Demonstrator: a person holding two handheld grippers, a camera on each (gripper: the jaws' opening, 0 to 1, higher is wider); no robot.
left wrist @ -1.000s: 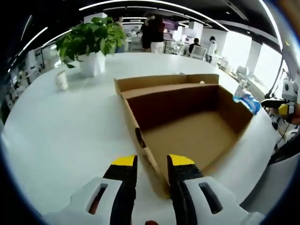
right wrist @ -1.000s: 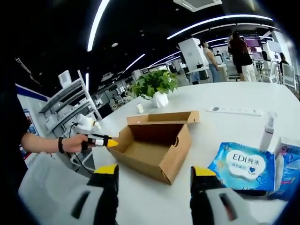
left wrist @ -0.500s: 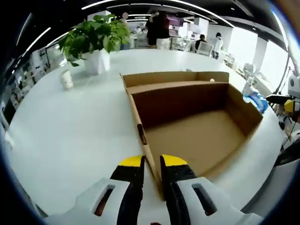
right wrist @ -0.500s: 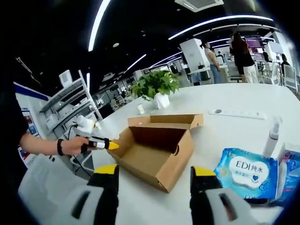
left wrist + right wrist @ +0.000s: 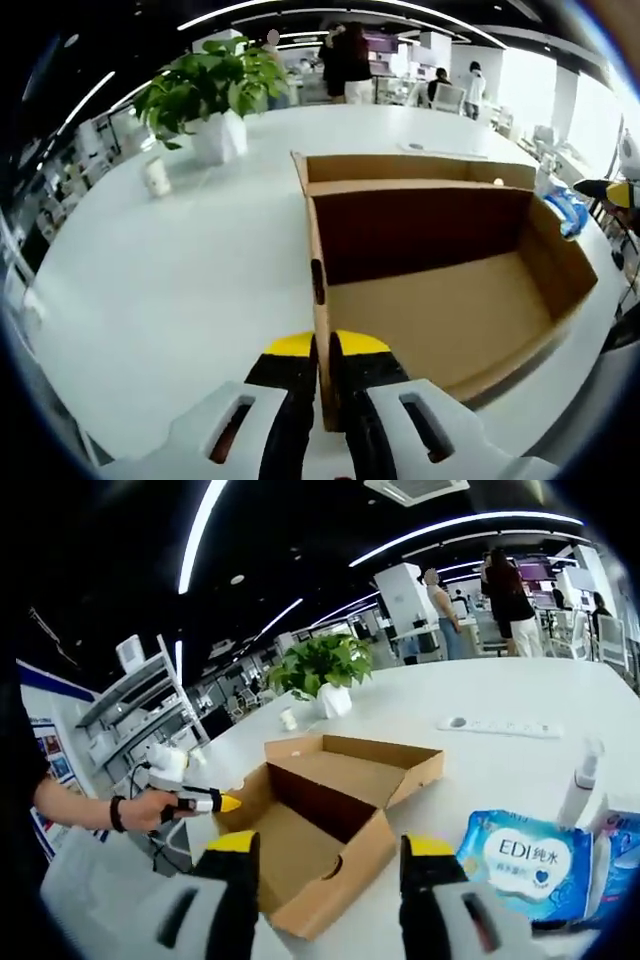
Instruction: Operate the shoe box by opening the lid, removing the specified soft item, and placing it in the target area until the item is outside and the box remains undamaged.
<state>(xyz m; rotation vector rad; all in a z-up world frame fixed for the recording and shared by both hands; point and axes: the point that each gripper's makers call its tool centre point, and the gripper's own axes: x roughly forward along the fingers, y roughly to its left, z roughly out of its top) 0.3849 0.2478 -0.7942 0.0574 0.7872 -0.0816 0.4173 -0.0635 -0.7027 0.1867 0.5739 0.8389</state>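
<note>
An open, empty cardboard shoe box (image 5: 440,300) lies on the white table (image 5: 170,270), its lid (image 5: 400,167) folded flat behind it. My left gripper (image 5: 322,346) is shut on the top edge of the box's near wall. In the right gripper view the same box (image 5: 300,845) sits corner-on, and a hand holds the left gripper (image 5: 218,803) at its far left wall. My right gripper (image 5: 326,850) hovers open above the box's near corner, nothing between its jaws. A soft blue pack of wipes (image 5: 525,850) lies on the table to the right of the box.
A potted plant (image 5: 215,95) and a small cup (image 5: 157,176) stand at the back left. A spray bottle (image 5: 580,780) and a power strip (image 5: 490,725) sit right of and behind the box. People stand far back.
My left gripper's jaws have closed onto the box's near wall. The box has turned on the table, a corner now facing the right gripper. The right gripper stays open.
</note>
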